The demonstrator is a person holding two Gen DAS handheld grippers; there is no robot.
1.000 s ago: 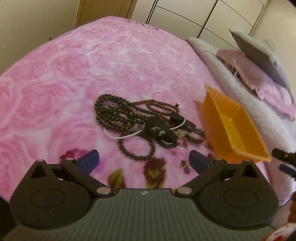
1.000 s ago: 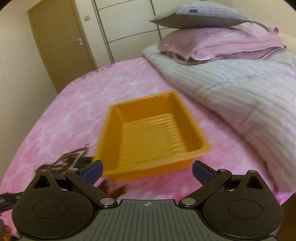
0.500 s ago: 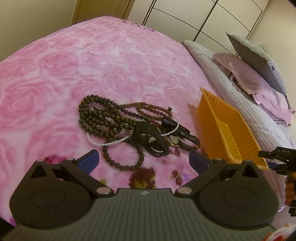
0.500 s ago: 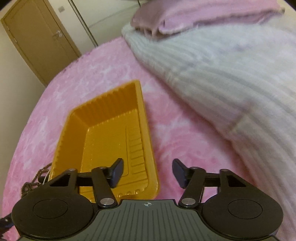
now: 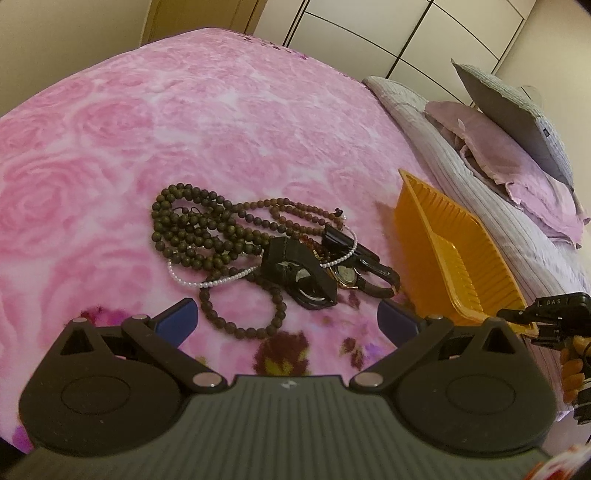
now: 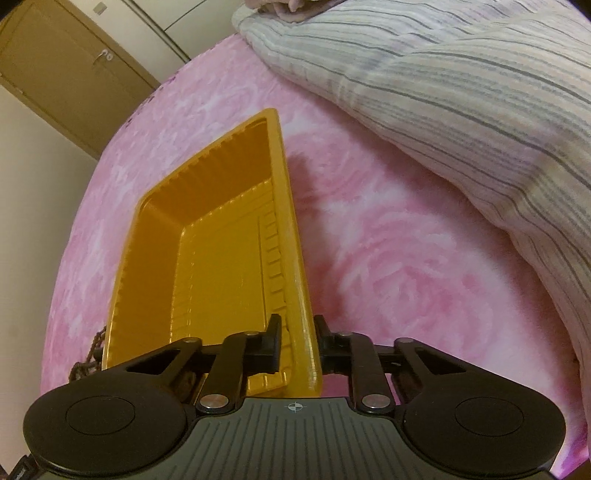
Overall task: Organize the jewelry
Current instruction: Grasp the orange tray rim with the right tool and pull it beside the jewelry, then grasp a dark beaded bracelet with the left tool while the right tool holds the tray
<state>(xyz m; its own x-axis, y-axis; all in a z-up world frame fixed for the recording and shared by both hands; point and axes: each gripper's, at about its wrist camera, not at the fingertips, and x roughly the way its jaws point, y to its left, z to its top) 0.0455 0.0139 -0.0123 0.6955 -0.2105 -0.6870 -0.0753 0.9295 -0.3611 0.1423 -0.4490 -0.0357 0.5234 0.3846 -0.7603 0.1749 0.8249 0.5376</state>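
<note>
A tangle of jewelry lies on the pink bedspread (image 5: 184, 110): dark bead necklaces (image 5: 192, 229), a pearl strand (image 5: 207, 282), a black watch (image 5: 295, 269) and a gold-faced watch (image 5: 347, 275). My left gripper (image 5: 288, 314) hovers just short of the pile, open, with nothing between its fingers. To the right sits an empty orange tray (image 5: 458, 258). My right gripper (image 6: 298, 326) straddles the near right wall of the orange tray (image 6: 221, 258), one finger inside and one outside. Its jaws are closing and the pads meet the rim. In the left wrist view the right gripper (image 5: 546, 310) shows at the tray's corner.
A striped grey blanket (image 6: 461, 92) is heaped right of the tray. Pillows (image 5: 517, 147) are stacked at the head of the bed. A brown door (image 6: 66, 74) and white wardrobe doors (image 5: 369, 29) stand beyond the bed.
My right gripper came down and in toward the tray's near right wall, rolling as it went, and its jaws narrowed from wide open onto the rim. The left gripper barely shifted.
</note>
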